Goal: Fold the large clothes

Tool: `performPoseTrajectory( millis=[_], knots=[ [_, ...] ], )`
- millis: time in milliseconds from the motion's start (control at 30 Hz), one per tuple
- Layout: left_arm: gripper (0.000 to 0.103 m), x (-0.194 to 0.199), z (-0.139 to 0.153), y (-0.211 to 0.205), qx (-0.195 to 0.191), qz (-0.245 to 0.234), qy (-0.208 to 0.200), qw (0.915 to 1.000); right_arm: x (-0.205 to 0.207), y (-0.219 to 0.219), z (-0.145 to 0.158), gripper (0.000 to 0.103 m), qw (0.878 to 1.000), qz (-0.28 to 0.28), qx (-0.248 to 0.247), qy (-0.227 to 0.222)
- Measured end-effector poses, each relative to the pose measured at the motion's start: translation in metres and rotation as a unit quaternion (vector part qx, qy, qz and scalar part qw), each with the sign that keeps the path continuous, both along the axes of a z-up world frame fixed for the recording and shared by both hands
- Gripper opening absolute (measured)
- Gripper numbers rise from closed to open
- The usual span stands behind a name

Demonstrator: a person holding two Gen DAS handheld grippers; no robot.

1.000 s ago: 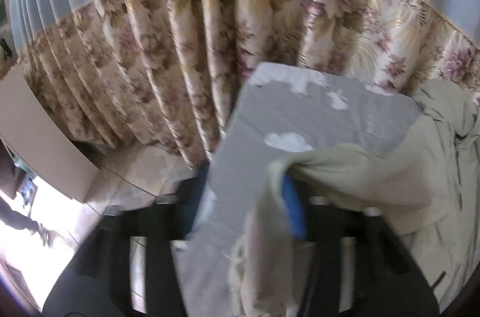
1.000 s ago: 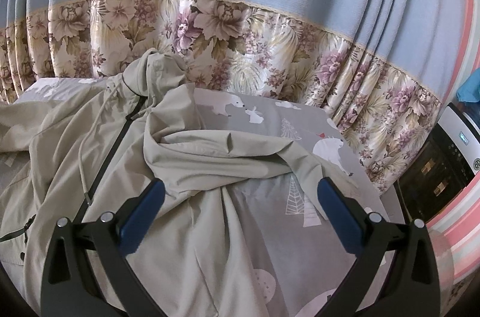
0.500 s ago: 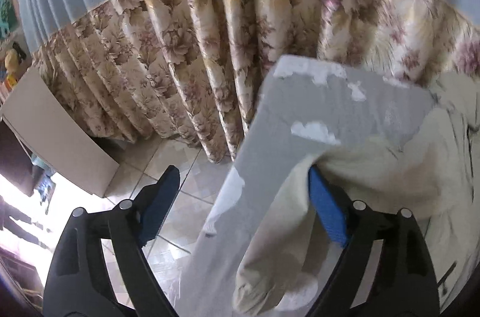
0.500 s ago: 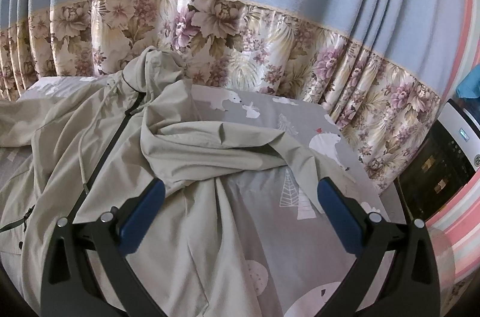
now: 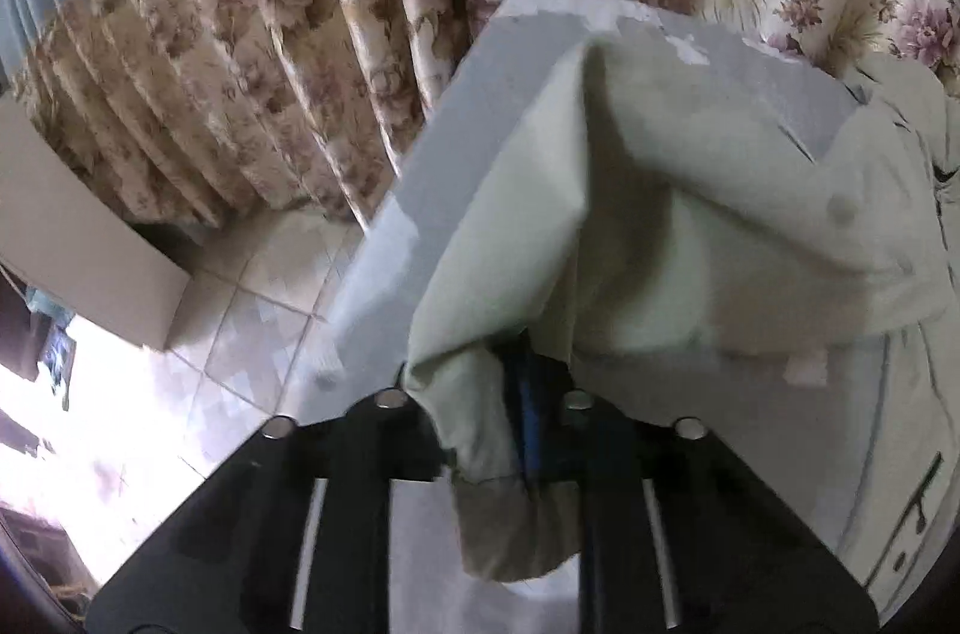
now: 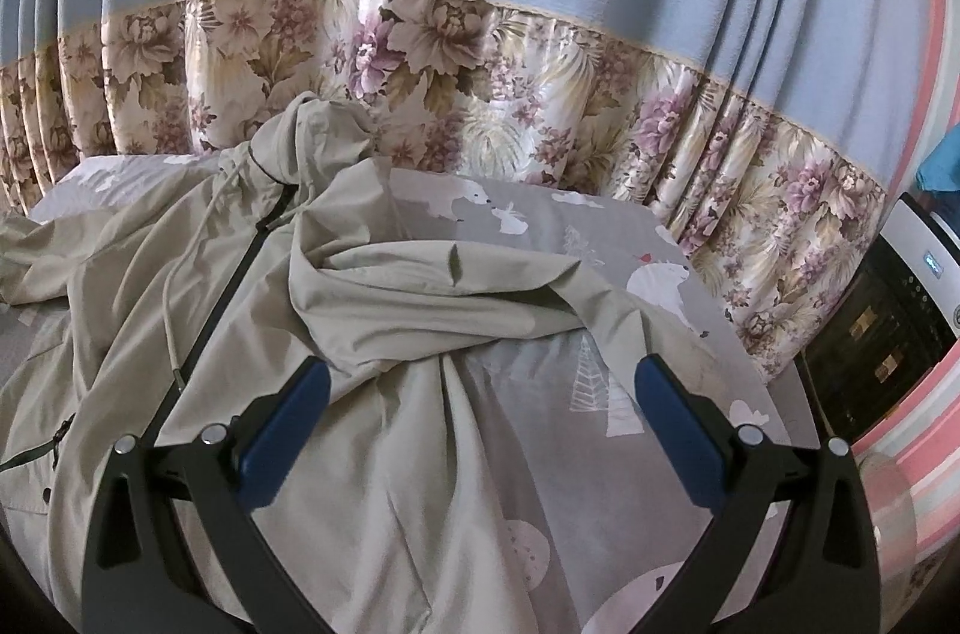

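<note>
Left wrist view: my left hand-held gripper [image 5: 522,412] has just been closing and is now clenched on the cuff end of the beige jacket's sleeve [image 5: 510,514]; cloth bunches around the blue pad, loose cuff hangs below the jaws. The sleeve runs up and right from the grip to the jacket [image 5: 750,226] body, so its long axis points across the bed [image 5: 780,94] toward the right-hand side. The grip sits at the bed's left edge, tiled floor [image 5: 252,322] just beyond it.

Right wrist view: my right hand-held gripper [image 6: 480,412] is released, jaws wide, nothing between the pads, hovering over the jacket's [image 6: 372,310] rumpled right half. The other sleeve [image 6: 456,292] lies folded crosswise just ahead of the pads, zipper [image 6: 222,298] and hood [image 6: 318,130] further up and left, hood against the floral curtain [image 6: 480,94].

Judgement: the fold turns on carrying the left sleeve inward along its own axis onto the body; left hand owns that, right is nearer to the crumpled sleeve and hem.

Writing: none readable. Sheet shows bear and tree prints only; the appliance [image 6: 900,322] at right has a display too small to read.
</note>
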State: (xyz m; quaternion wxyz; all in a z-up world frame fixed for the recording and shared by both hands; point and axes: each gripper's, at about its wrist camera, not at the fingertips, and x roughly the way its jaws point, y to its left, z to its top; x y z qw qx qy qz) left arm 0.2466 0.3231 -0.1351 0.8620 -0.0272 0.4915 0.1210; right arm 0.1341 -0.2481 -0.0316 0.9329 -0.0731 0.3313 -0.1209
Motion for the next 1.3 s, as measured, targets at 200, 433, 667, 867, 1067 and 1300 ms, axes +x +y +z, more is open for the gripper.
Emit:
performPoseTrajectory(
  millis=[200, 433, 667, 867, 1067, 1300],
  knots=[
    [0.031, 0.035, 0.036, 0.055, 0.001, 0.001, -0.015, 0.9999, 0.006, -0.002, 0.000, 0.101, 1.000, -0.009, -0.002, 0.002],
    [0.087, 0.043, 0.066, 0.111, 0.016, 0.101, -0.031, 0.9943, 0.010, -0.004, -0.009, 0.101, 1.000, -0.004, 0.002, 0.015],
    [0.094, 0.006, 0.045, 0.055, -0.053, 0.123, -0.052, 0.9896, 0.013, -0.018, -0.014, 0.101, 0.999, -0.006, 0.032, 0.012],
    [0.092, 0.024, 0.002, 0.016, -0.125, 0.136, -0.038, 0.9820, 0.009, -0.022, -0.011, 0.101, 1.000, -0.002, 0.023, 0.003],
    [0.044, 0.049, -0.025, 0.018, -0.153, 0.160, -0.024, 0.9748, -0.004, -0.047, -0.017, 0.101, 0.999, -0.028, 0.029, 0.012],
    [0.003, 0.052, -0.015, 0.021, -0.193, 0.172, -0.069, 0.9636, -0.008, -0.059, -0.042, 0.101, 0.996, -0.002, 0.074, 0.053]
  ],
)
